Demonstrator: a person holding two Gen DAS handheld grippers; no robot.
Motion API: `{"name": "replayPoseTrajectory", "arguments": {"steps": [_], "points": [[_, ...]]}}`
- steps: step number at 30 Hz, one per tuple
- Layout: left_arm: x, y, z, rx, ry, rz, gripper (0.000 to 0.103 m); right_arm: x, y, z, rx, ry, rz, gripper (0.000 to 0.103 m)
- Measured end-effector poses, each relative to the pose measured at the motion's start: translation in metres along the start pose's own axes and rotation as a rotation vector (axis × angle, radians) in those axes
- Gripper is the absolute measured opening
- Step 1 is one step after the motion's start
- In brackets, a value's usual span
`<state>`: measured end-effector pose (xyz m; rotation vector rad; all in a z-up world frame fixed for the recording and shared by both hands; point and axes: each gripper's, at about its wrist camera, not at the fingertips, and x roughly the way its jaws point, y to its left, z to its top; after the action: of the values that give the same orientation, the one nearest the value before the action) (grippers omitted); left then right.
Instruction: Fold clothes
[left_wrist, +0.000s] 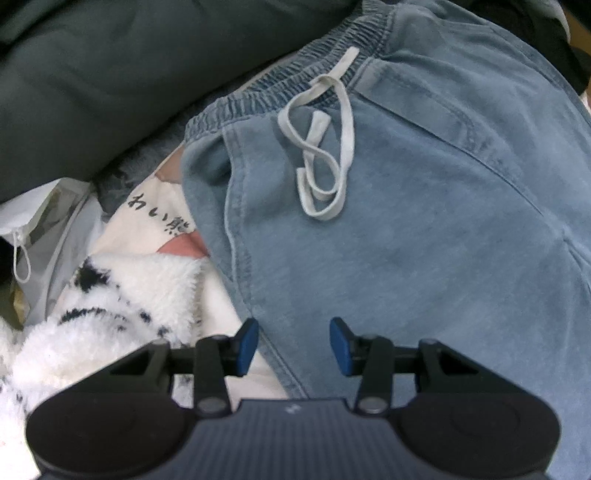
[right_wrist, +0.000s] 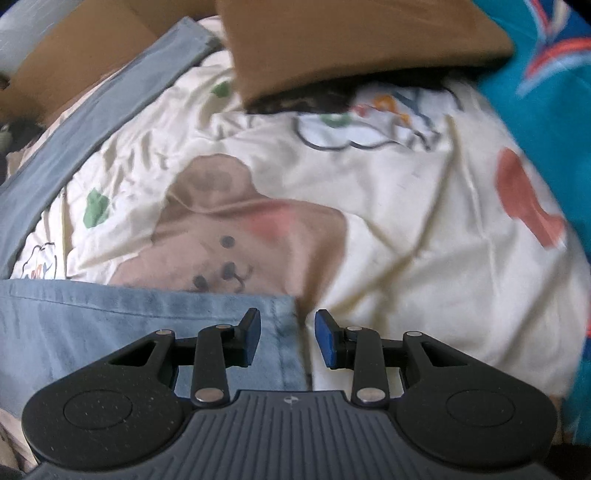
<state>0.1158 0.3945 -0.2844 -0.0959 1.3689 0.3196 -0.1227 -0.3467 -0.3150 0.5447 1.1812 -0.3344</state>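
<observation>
Light blue soft pants (left_wrist: 424, 221) lie spread flat in the left wrist view, elastic waistband at the top and a white drawstring (left_wrist: 325, 147) looped on the front. My left gripper (left_wrist: 293, 345) hovers over the pants' left side seam, open, nothing between its blue pads. In the right wrist view a hemmed end of the blue pants (right_wrist: 129, 325) reaches in from the left. My right gripper (right_wrist: 287, 339) stands open above that hem's corner, its pads apart and holding nothing.
The pants rest on a cream bedsheet (right_wrist: 406, 240) printed with a brown bear and coloured shapes. A dark green garment (left_wrist: 110, 81) and a fluffy white black-marked fabric (left_wrist: 110, 302) lie left of the pants. A brown cushion (right_wrist: 351, 40) and teal fabric (right_wrist: 554, 92) sit beyond.
</observation>
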Motion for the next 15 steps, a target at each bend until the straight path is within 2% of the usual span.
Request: {"name": "replayPoseTrajectory", "arguments": {"steps": [5,7,12,13,15], "points": [[0.002,0.002,-0.003,0.000,-0.008,-0.016,0.046,0.029,0.014,-0.001,-0.114,0.068,-0.041,0.043],[0.002,0.002,-0.004,-0.007,-0.017,-0.029,0.046,0.037,0.017,-0.002,-0.151,0.087,-0.032,0.043],[0.006,-0.002,-0.007,0.030,-0.014,-0.024,0.046,0.046,0.032,-0.003,-0.256,0.093,-0.046,0.042],[0.006,-0.002,-0.007,0.034,-0.016,-0.024,0.046,0.045,0.033,-0.004,-0.271,0.088,-0.054,0.040],[0.006,-0.003,-0.007,0.047,-0.020,-0.023,0.046,0.042,0.032,-0.006,-0.278,0.079,-0.072,0.020]]}}
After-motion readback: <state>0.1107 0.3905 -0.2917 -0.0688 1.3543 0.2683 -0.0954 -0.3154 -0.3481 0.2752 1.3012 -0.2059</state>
